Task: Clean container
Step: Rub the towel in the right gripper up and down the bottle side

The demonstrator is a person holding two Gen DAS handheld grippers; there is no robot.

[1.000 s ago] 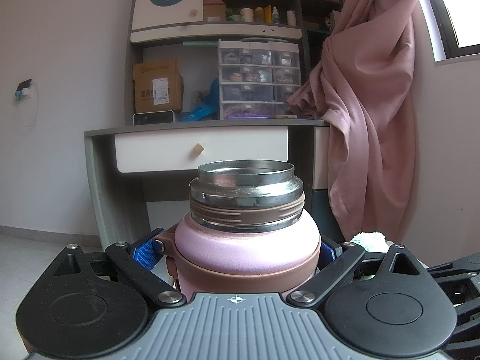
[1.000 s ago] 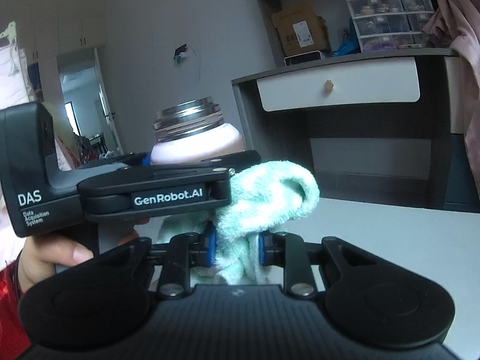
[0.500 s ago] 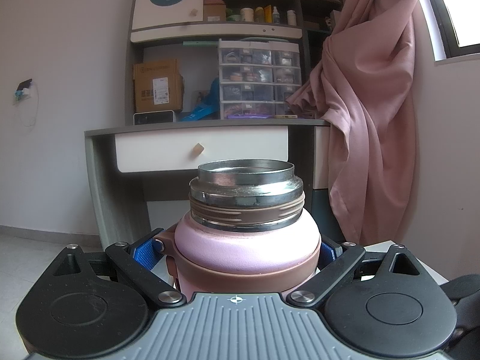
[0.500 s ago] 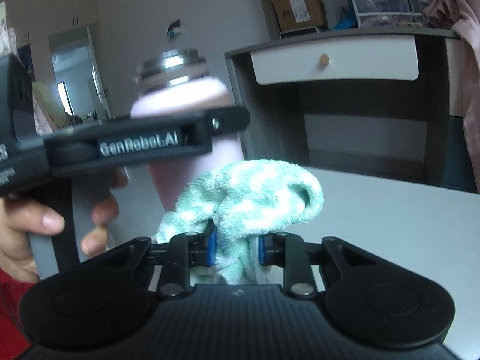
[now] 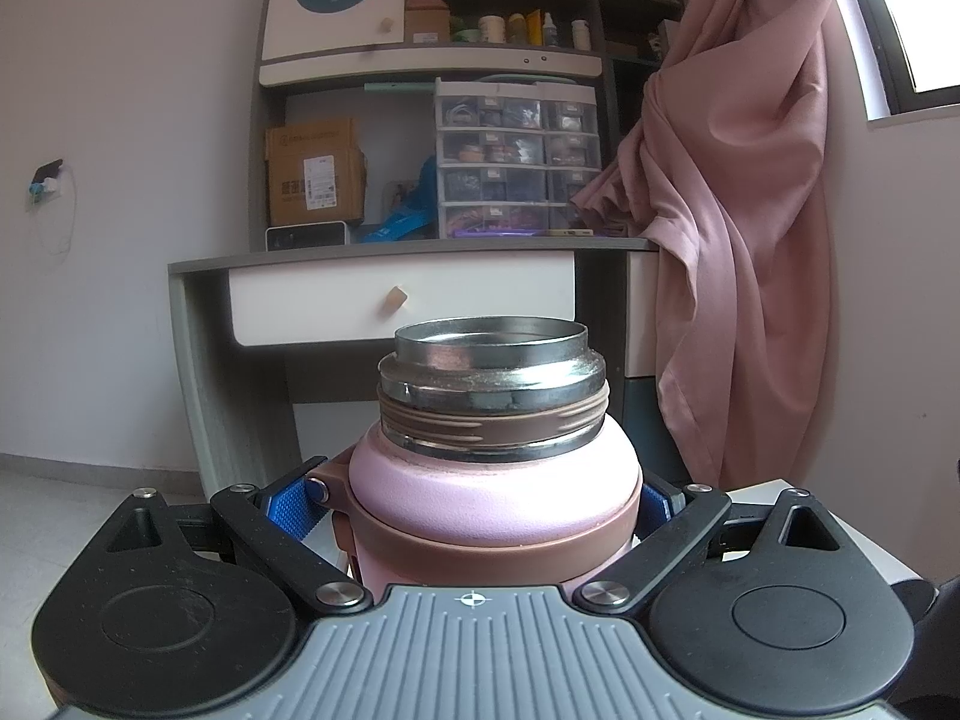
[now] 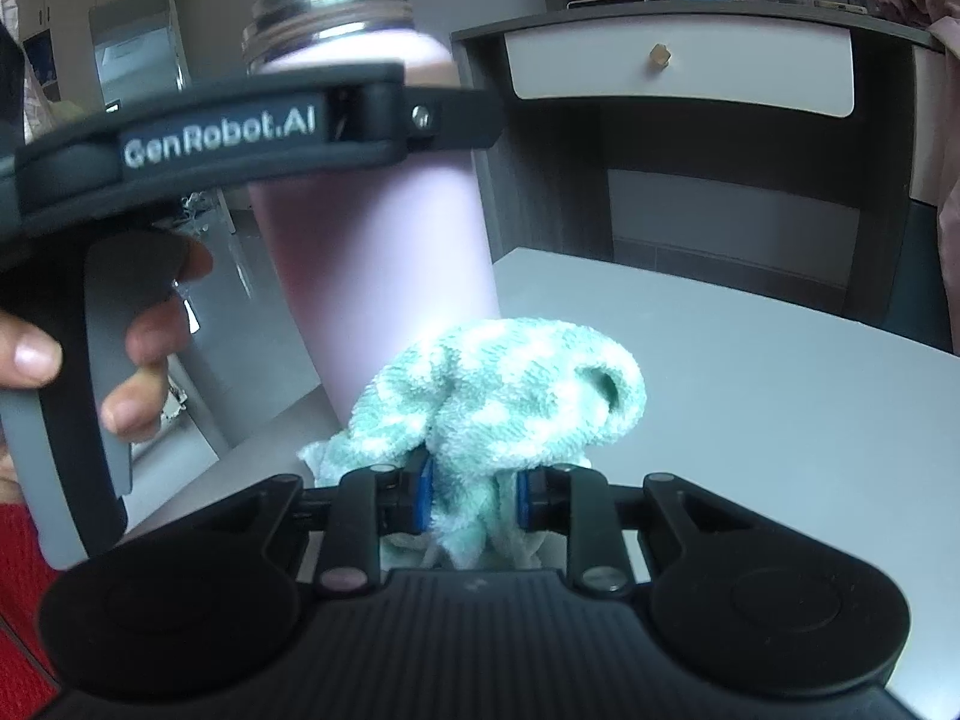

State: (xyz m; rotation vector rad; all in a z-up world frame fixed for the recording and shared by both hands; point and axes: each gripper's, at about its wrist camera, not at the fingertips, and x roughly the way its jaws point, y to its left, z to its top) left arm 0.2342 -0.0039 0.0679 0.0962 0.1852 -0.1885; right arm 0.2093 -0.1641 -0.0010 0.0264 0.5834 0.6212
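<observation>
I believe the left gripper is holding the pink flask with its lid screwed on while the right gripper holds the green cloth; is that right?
Not quite: the pink flask has no lid on. The left wrist view shows its steel mouth open, threads bare. The rest holds: the left gripper is clamped on the flask, and the right gripper holds the green cloth.

Grey desk [image 5: 408, 255] with white drawer [image 5: 396, 306]; pink curtain [image 5: 744, 228] beside bright window [image 5: 918, 12].

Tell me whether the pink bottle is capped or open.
Open: the pink bottle shows a bare steel mouth and exposed threads, no lid. Contents cannot be seen.
</observation>
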